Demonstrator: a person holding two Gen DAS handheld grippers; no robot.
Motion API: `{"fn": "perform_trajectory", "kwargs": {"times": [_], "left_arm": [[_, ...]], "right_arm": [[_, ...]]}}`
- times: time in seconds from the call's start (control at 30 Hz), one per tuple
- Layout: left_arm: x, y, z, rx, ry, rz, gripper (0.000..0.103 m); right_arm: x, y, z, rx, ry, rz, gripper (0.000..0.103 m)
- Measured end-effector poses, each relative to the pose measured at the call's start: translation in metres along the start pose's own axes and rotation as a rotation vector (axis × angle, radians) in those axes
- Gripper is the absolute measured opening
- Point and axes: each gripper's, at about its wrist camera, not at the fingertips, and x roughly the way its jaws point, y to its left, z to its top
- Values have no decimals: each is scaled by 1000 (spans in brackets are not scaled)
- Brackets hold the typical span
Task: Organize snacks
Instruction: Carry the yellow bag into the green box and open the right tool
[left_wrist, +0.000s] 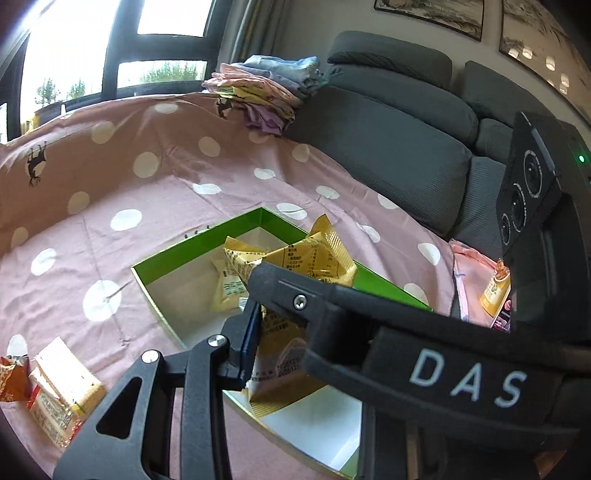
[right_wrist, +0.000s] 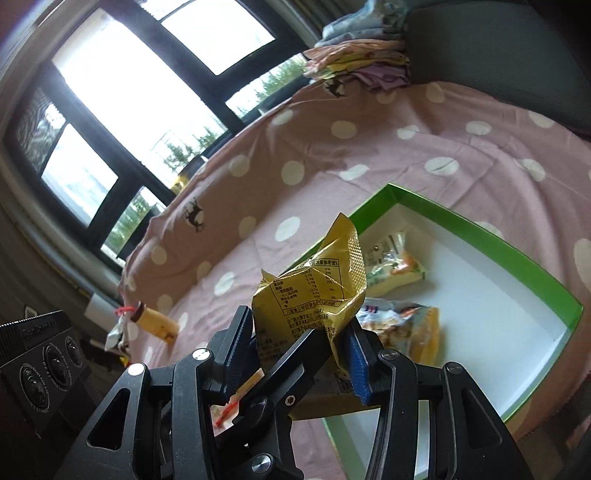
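A green box with a white inside (left_wrist: 207, 243) (right_wrist: 535, 273) lies open on the pink dotted cloth. My left gripper (left_wrist: 273, 325) is shut on a crumpled gold snack packet (left_wrist: 306, 258), held over the box. My right gripper (right_wrist: 299, 343) is shut on a gold snack packet (right_wrist: 314, 291), held above the box's near edge. Snack packets lie inside the box, one in the left wrist view (left_wrist: 229, 291) and two in the right wrist view (right_wrist: 395, 266) (right_wrist: 406, 325). Part of each held packet is hidden by the fingers.
A pale packet (left_wrist: 62, 391) and a brown wrapper (left_wrist: 13, 376) lie on the cloth (left_wrist: 147, 192) at lower left. Folded clothes (left_wrist: 266, 88) sit at the back beside a grey sofa (left_wrist: 388, 129). A small bottle-like item (right_wrist: 155, 323) lies at the cloth's left edge.
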Motion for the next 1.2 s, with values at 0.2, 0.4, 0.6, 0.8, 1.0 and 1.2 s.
{"fn": "perform_trajectory", "kwargs": {"times": [0.2, 0.4, 0.6, 0.8, 1.0, 1.2], "left_arm": [[40, -7, 0, -30, 99, -67, 29], [57, -6, -4, -71, 139, -111, 29], [64, 0, -8, -110, 168, -91, 30], [54, 2, -10, -125, 163, -100, 37], [3, 15, -7, -138, 51, -66, 76], [-61, 56, -22, -254, -22, 17, 93]], "right_arm": [[2, -35, 7, 101, 14, -76, 51], [12, -63, 7, 186, 53, -134, 51], [17, -73, 7, 224, 57, -178, 55], [18, -79, 8, 245, 50, -206, 62], [3, -70, 12, 207, -28, -294, 64], [-13, -50, 13, 145, -89, -279, 75]]}}
